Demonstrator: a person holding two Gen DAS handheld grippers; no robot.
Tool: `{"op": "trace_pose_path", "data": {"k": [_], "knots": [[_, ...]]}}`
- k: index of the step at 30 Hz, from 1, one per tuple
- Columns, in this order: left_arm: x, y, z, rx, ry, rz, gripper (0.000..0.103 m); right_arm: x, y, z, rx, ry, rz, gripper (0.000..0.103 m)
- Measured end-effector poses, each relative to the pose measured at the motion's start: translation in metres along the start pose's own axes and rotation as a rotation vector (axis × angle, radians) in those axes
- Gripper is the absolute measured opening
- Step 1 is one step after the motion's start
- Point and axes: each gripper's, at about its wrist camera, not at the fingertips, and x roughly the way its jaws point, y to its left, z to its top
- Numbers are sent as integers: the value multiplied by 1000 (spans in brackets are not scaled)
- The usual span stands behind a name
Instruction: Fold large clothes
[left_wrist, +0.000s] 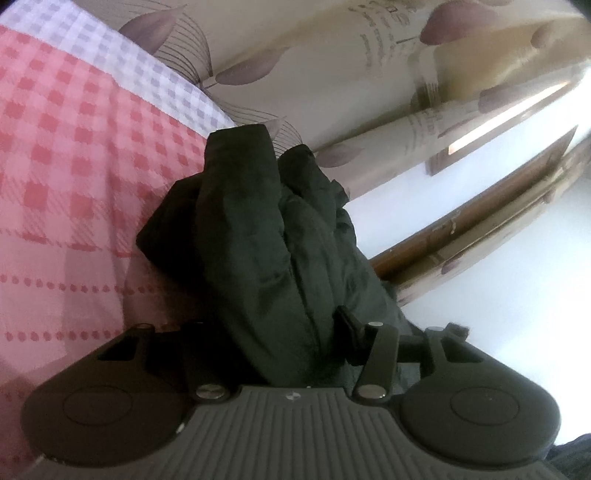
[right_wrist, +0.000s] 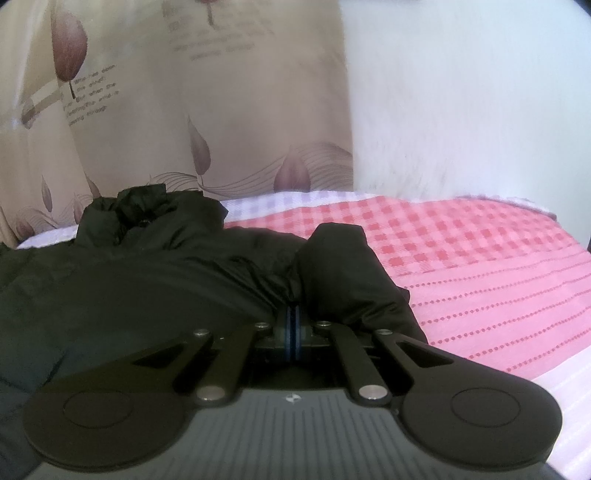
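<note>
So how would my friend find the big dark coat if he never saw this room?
Look for the bed with the pink checked cover, next to the curtain printed with purple leaves. The black puffy jacket lies on that bed, on the curtain side. It is the only dark, rumpled thing there; everything around it is pale or pink.

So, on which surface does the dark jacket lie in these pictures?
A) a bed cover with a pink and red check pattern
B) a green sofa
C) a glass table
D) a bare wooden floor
A: in the right wrist view the dark jacket spreads over the pink and red checked bed cover, in front of a leaf-print curtain.
</note>
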Motion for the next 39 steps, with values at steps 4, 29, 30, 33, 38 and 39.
{"op": "trace_pose_path", "data": {"k": [4, 29, 30, 33, 38, 39], "knots": [[1, -4, -1, 22, -6, 20, 51, -35, 37, 17, -86, -125, -51, 9], [-8, -107, 0, 22, -48, 149, 29, 62, 201, 12, -11, 239, 393, 3], [-5, -121, 1, 20, -43, 164, 29, 64, 197, 11, 28, 250, 403, 3], [4, -160, 4, -23, -55, 211, 28, 69, 189, 8, 96, 264, 422, 2], [39, -226, 6, -81, -77, 210, 28, 73, 179, 4, 225, 278, 452, 2], [52, -242, 5, -83, -76, 211, 28, 76, 175, 5, 270, 289, 465, 2]]}}
